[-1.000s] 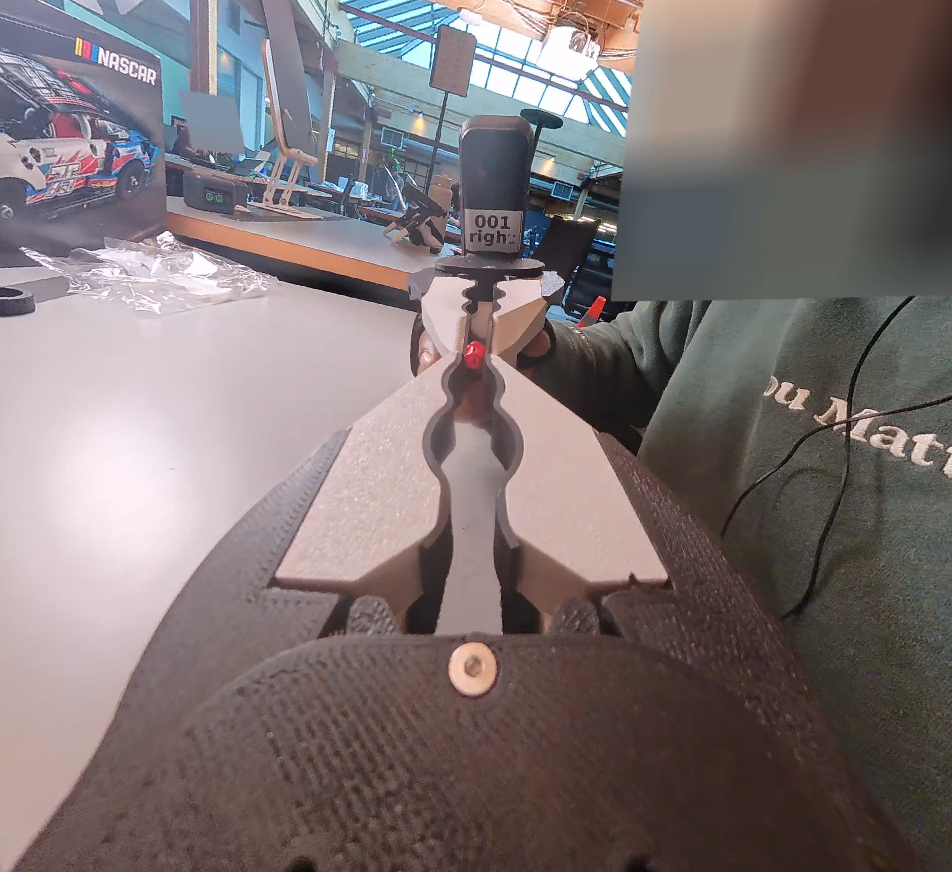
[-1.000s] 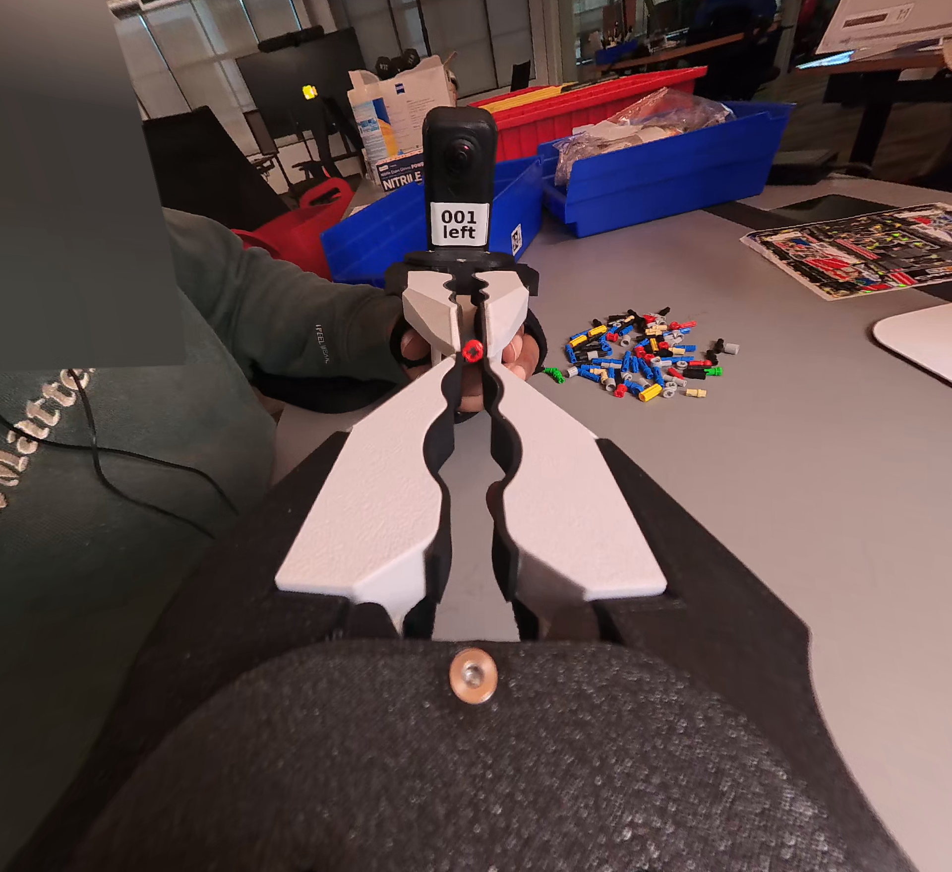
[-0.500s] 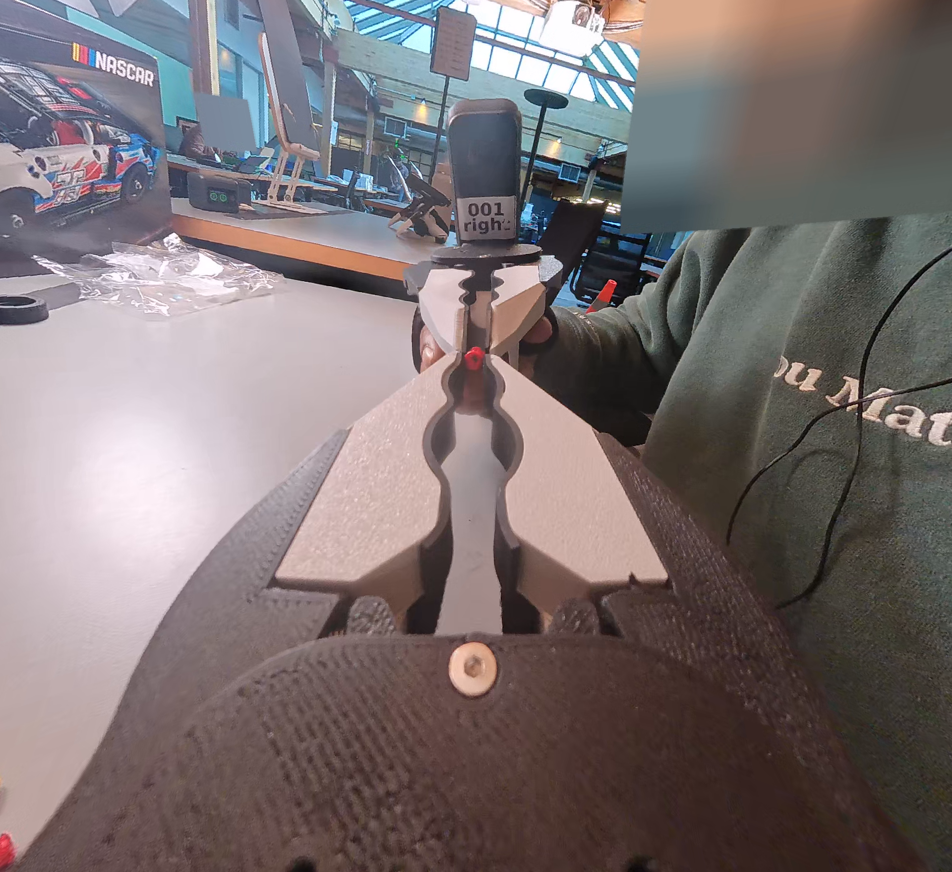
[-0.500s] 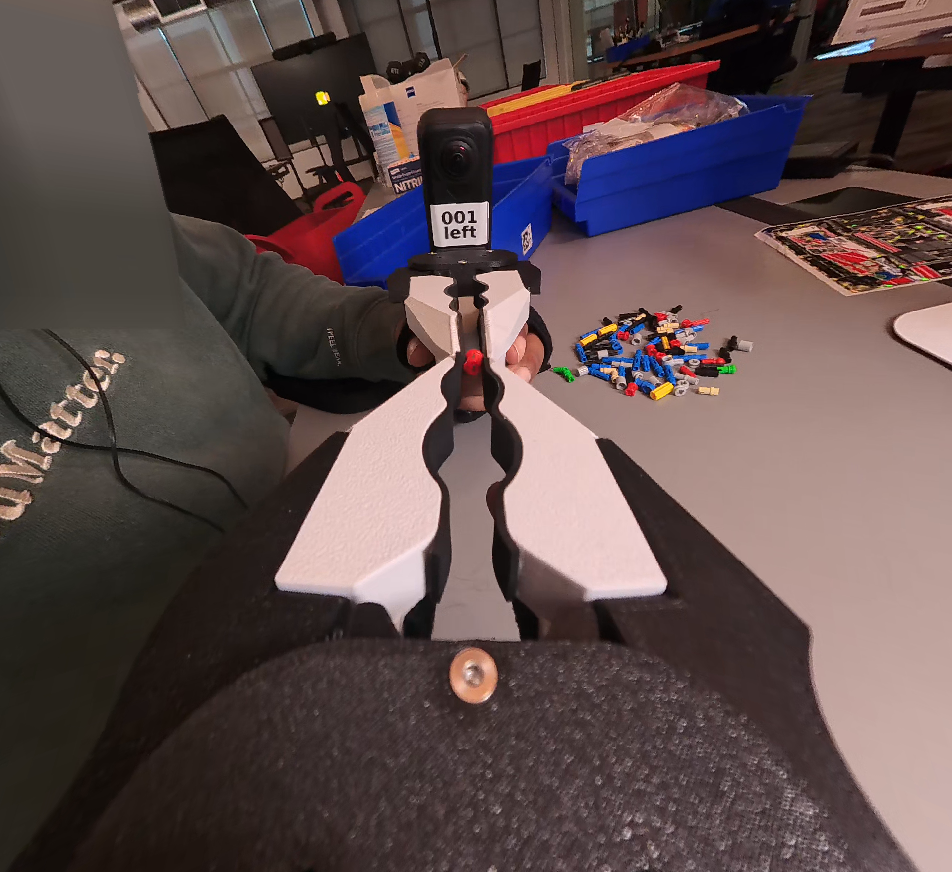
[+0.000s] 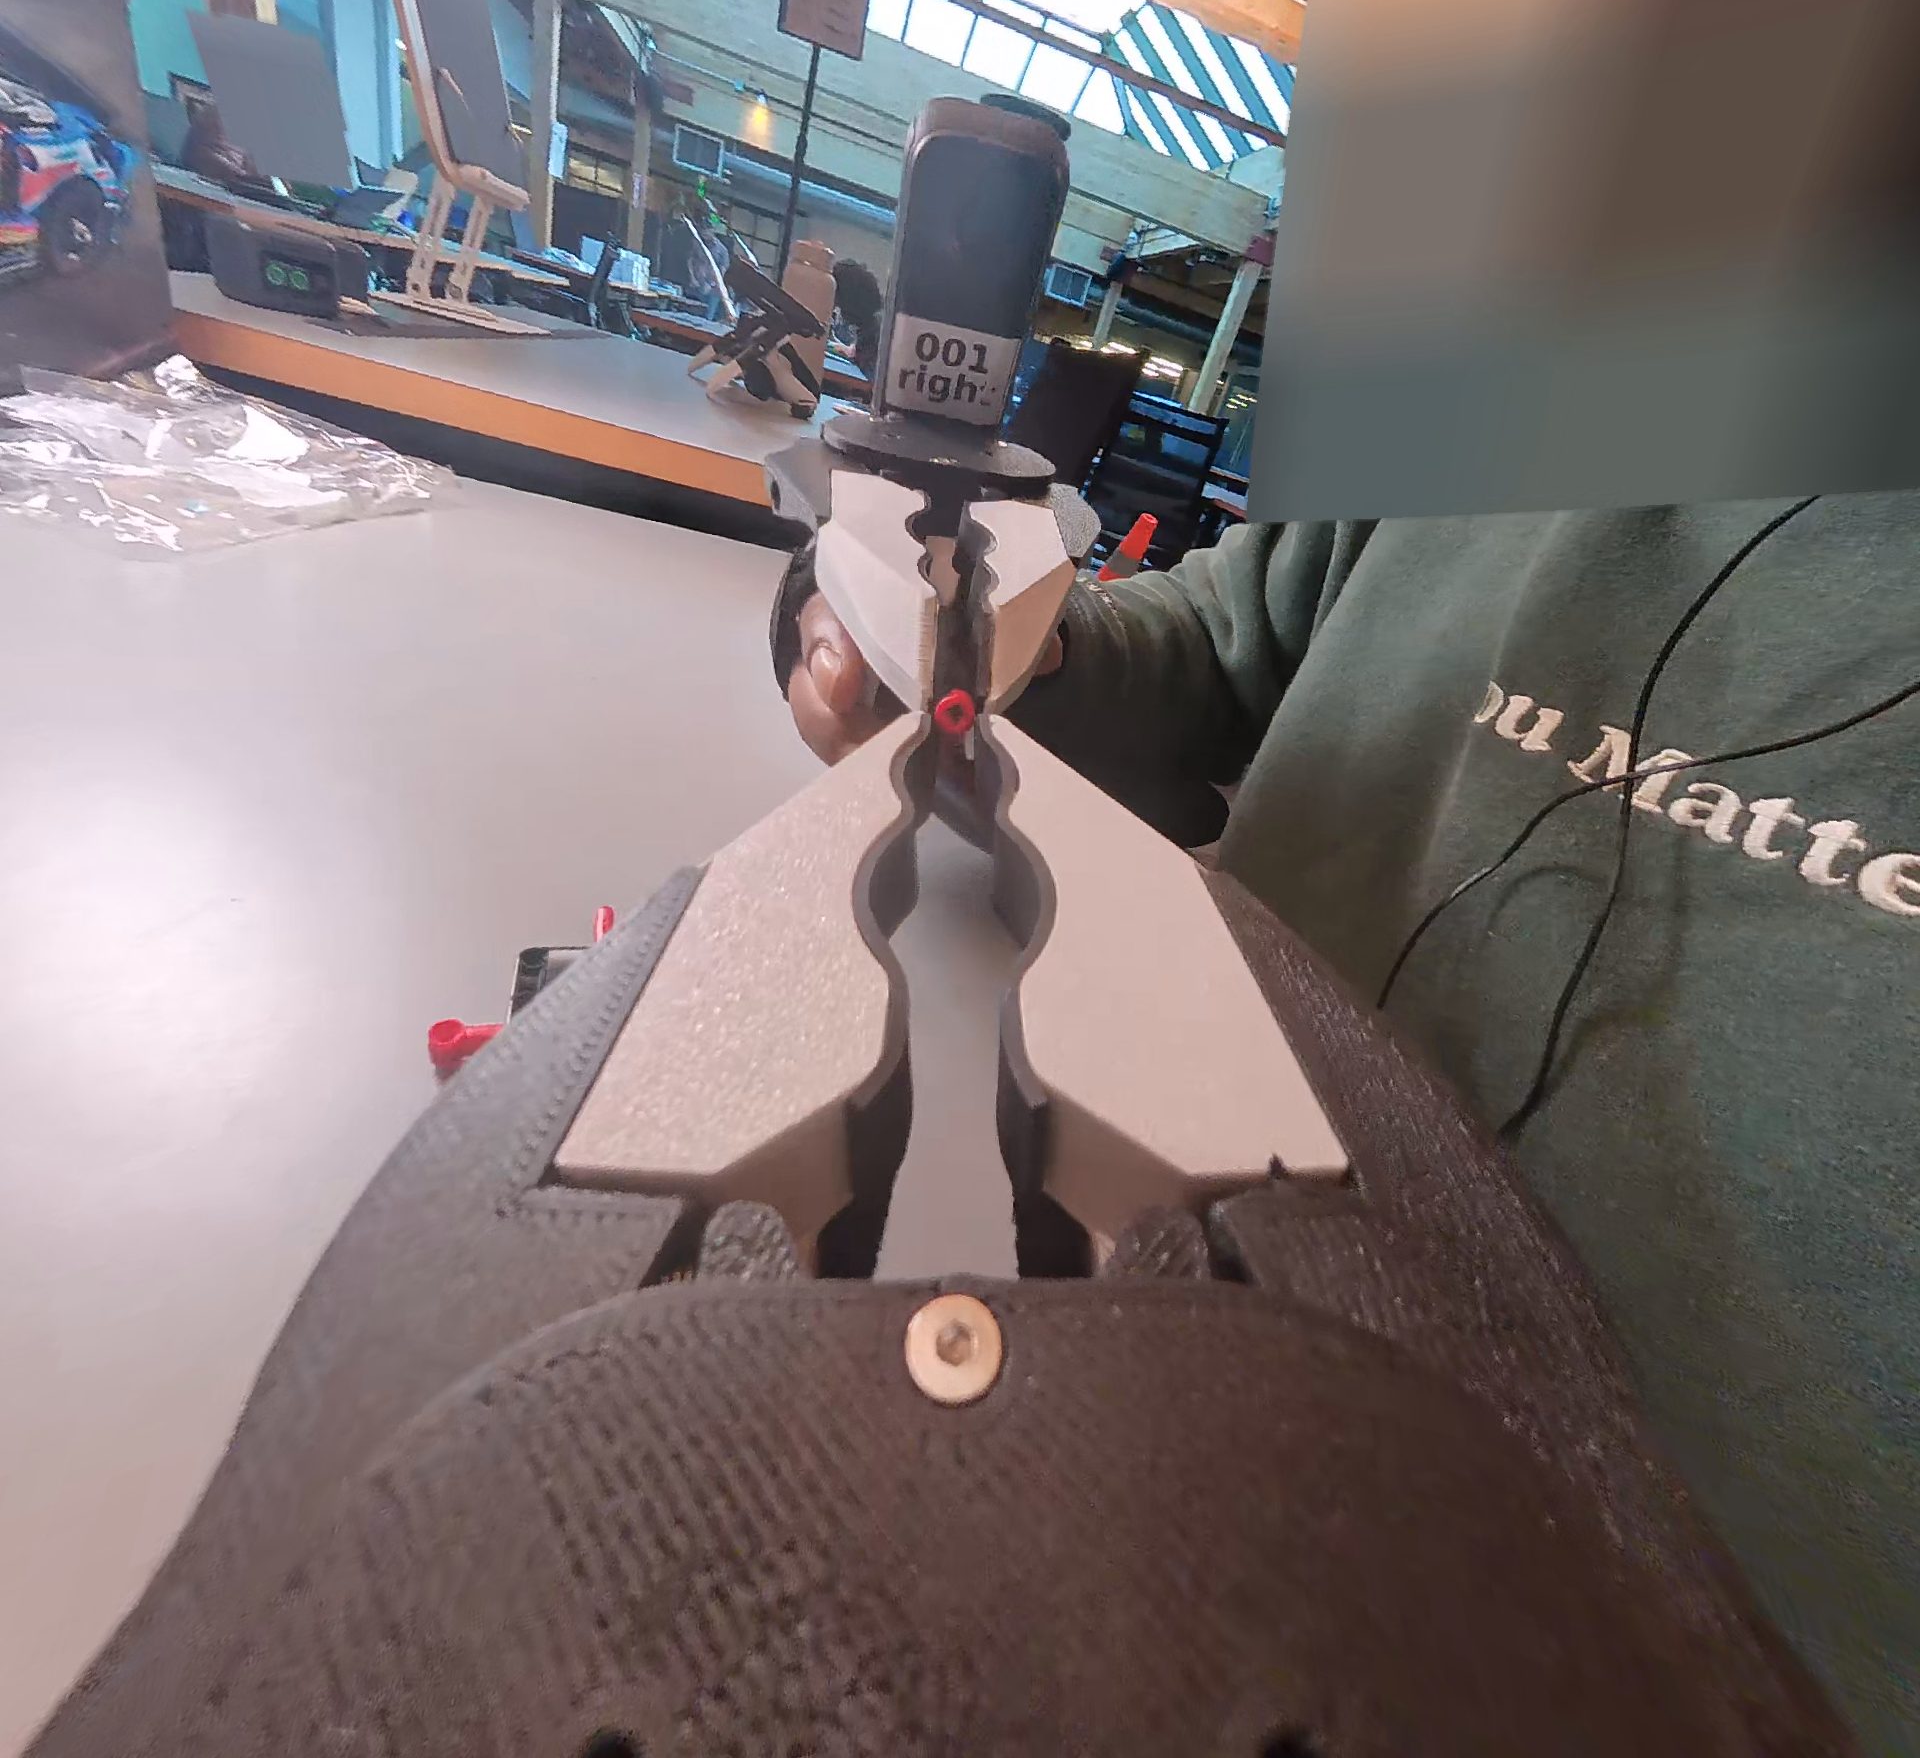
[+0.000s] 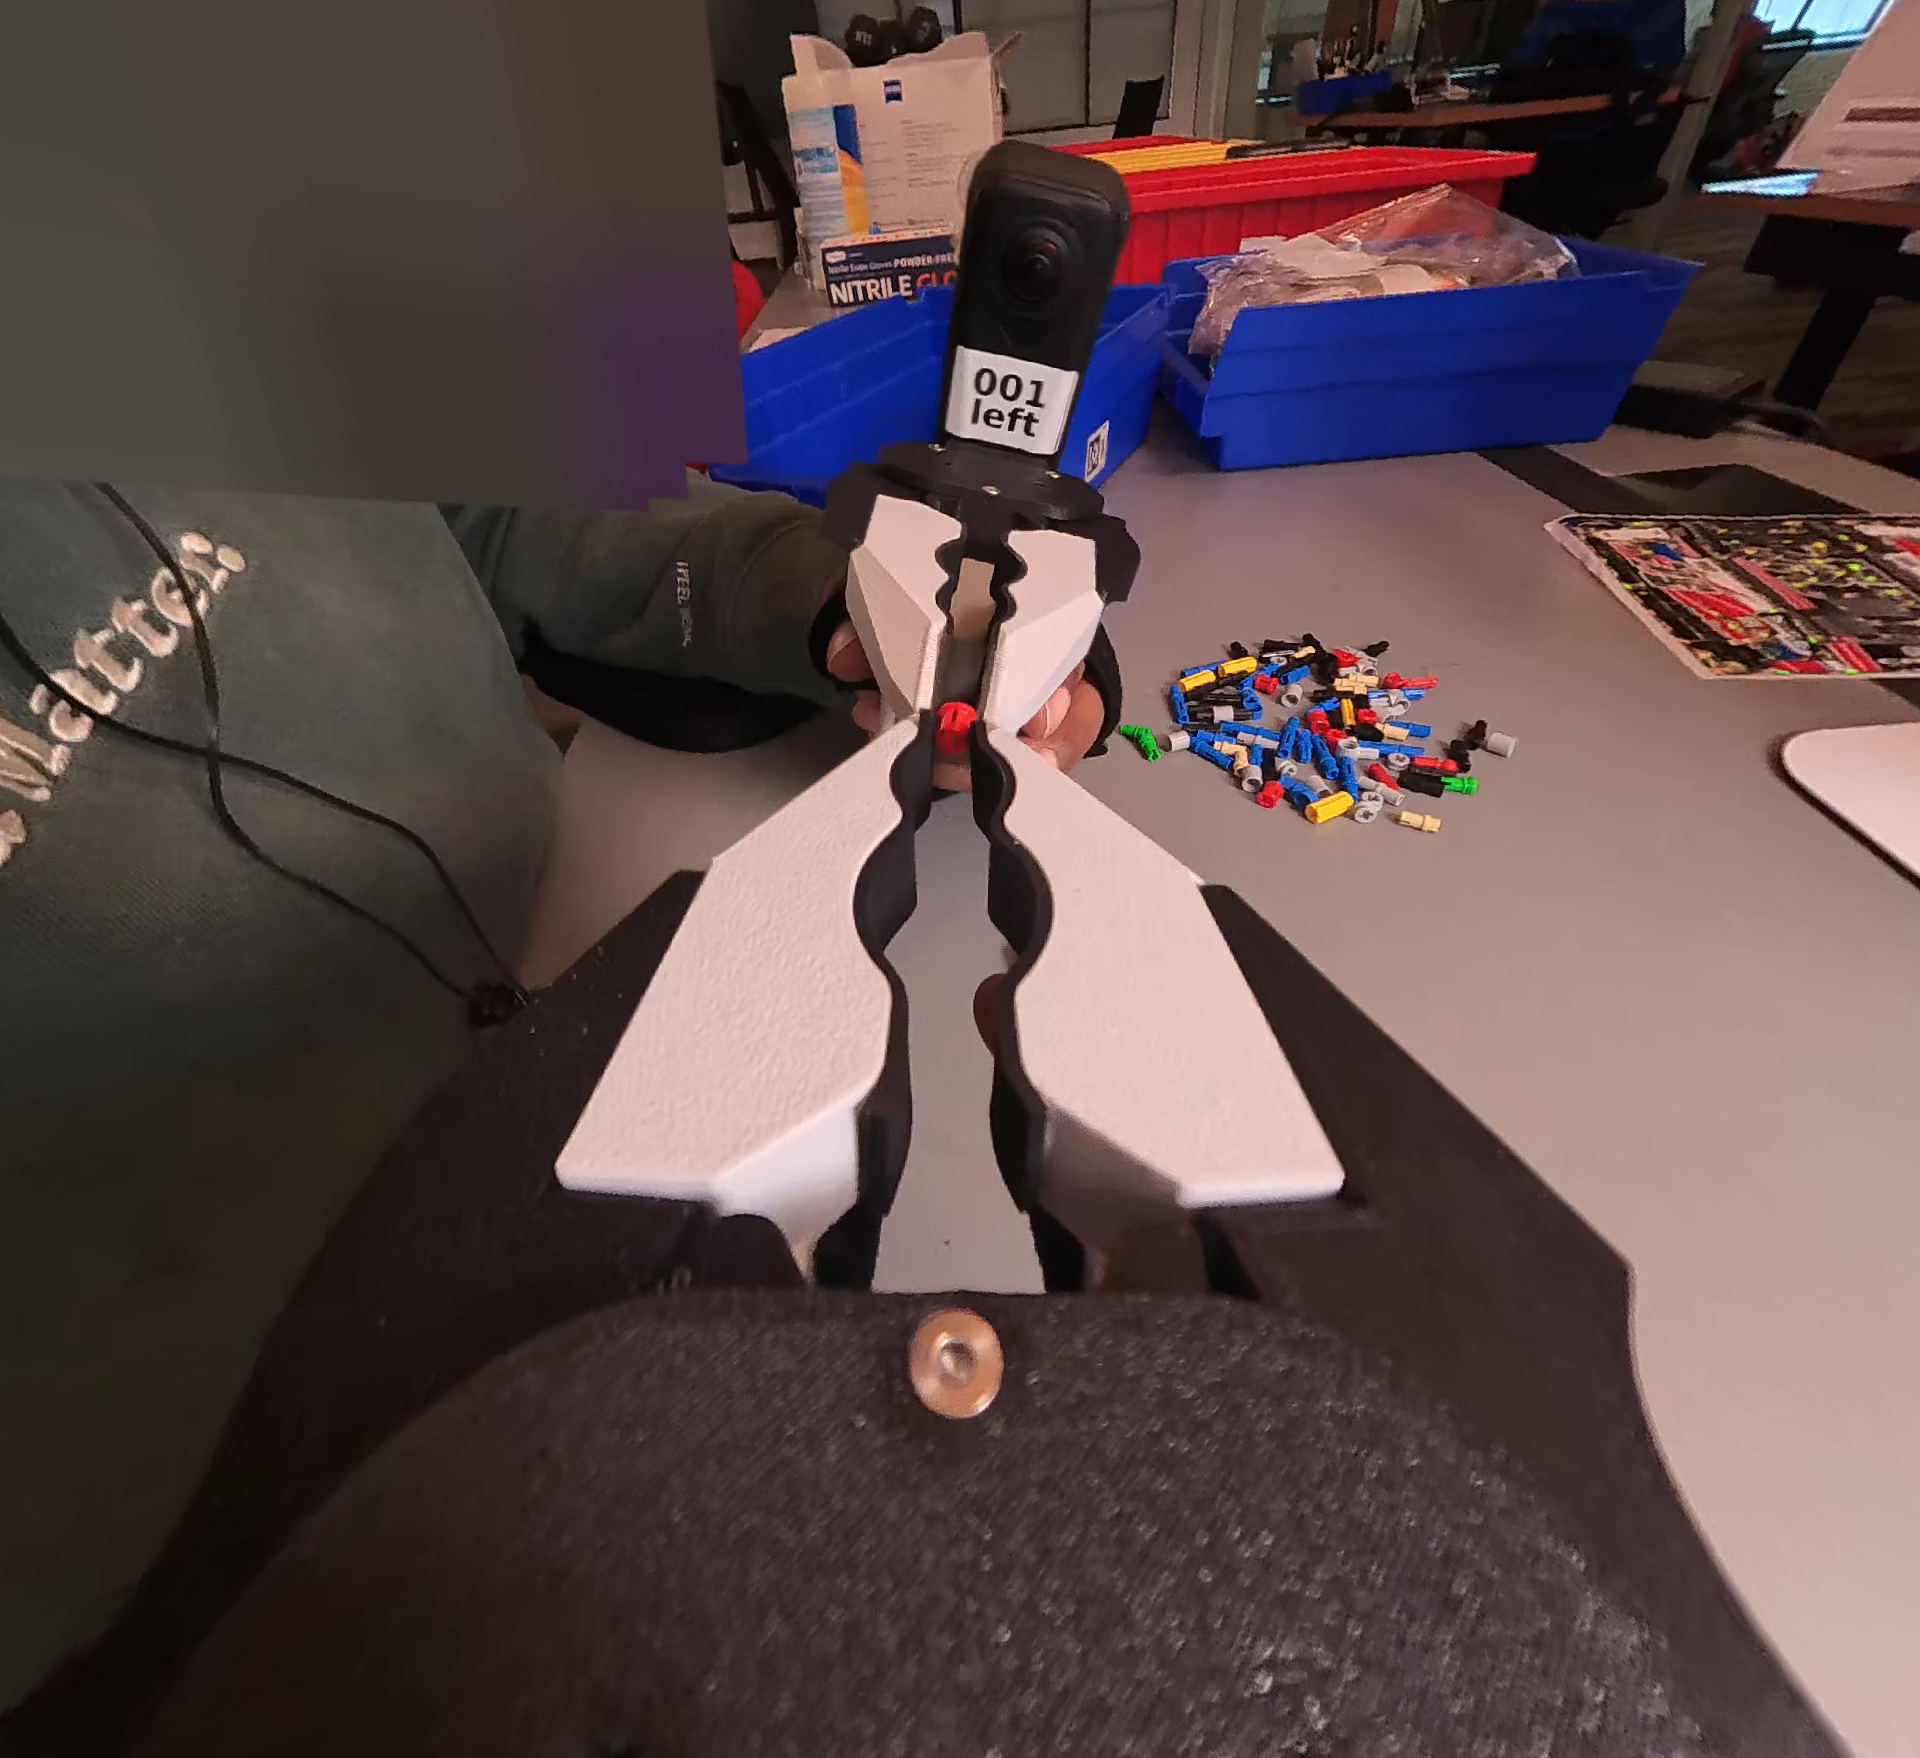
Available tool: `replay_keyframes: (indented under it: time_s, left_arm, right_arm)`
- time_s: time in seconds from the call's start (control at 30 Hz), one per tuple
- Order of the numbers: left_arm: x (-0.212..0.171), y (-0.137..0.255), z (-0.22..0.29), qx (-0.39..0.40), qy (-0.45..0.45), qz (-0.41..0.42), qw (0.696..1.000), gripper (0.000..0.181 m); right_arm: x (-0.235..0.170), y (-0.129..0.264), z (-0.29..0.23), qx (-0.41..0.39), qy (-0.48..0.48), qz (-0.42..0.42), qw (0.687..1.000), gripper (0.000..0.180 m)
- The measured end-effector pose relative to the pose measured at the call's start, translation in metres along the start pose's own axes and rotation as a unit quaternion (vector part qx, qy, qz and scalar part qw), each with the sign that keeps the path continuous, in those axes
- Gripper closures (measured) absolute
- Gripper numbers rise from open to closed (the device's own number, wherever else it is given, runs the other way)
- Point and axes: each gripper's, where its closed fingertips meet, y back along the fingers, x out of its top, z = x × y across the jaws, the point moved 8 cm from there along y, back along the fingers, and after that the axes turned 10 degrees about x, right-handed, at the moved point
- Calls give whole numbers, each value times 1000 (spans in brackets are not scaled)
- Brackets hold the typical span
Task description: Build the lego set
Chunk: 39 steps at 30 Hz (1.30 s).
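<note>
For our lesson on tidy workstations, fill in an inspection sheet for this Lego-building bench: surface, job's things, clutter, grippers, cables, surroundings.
Surface: grey table, mostly bare.
Job's things: small red piece held above the table; pile of small pieces; instruction sheet; set box standing at the far edge.
Clutter: clear plastic bags; stray red part; blue bins and red bin.
Grippers: left hand-held gripper and right hand-held gripper meet tip to tip at the red piece, fingers nearly closed; which one grips it cannot be told.
Cables: thin black cable across the person's green sweatshirt.
Surroundings: open workshop with other desks and windows.
</note>
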Motion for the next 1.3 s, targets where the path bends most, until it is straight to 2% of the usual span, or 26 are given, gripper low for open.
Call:
replay_keyframes:
  time_s: [0.83, 0.93, 1.07, 1.3]
  left_arm:
    - [-4, -3, 2, -18, 15, -27, 999, 176]
    - [0, -2, 2, -16, 21, -6, 1000, 176]
    - [10, 6, -1, -21, 47, 46, 998, 176]
    - [14, 12, -3, -23, 61, 74, 995, 176]
  right_arm:
    - [-1, 1, -10, -13, 74, -71, 995, 175]
    - [3, 3, -10, -20, 79, -40, 996, 175]
    - [6, 15, -7, -27, 84, -23, 996, 160]
    - [4, 14, 0, -58, 85, -13, 995, 166]
